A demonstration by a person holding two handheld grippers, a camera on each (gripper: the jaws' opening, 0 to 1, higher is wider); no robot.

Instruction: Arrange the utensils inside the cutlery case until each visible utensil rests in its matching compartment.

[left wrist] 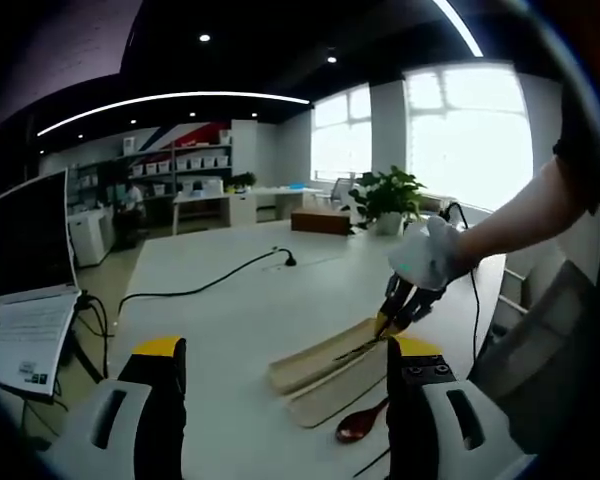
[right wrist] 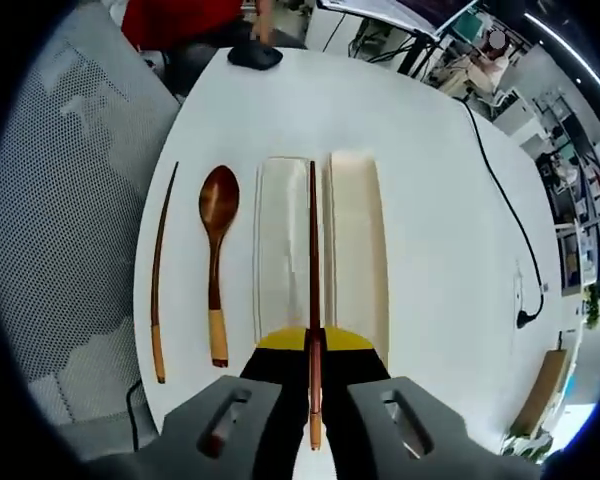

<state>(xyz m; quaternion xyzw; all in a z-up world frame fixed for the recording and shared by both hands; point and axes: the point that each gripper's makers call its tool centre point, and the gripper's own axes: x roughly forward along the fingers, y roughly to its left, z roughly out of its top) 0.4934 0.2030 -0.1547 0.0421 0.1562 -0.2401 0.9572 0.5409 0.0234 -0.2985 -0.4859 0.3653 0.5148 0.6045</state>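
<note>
A pale wooden cutlery case (right wrist: 280,250) with two long compartments lies open on the white table. My right gripper (right wrist: 313,345) is shut on a dark chopstick (right wrist: 313,240), which runs along the divider between the compartments, above the case. To the left of the case, on the table, lie a brown spoon (right wrist: 217,250) and a second chopstick (right wrist: 158,270). In the left gripper view, my left gripper (left wrist: 285,350) stands open and empty, short of the case (left wrist: 325,365) and the spoon (left wrist: 360,425). There the right gripper (left wrist: 405,305) hangs from a gloved hand over the case's far end.
A black mouse (right wrist: 255,55) and a person in red sit beyond the table's far end. A black cable (left wrist: 205,287) crosses the table. A laptop (left wrist: 30,270) stands at the left, a potted plant (left wrist: 388,195) at the back. A mesh chair (right wrist: 70,200) is beside the table.
</note>
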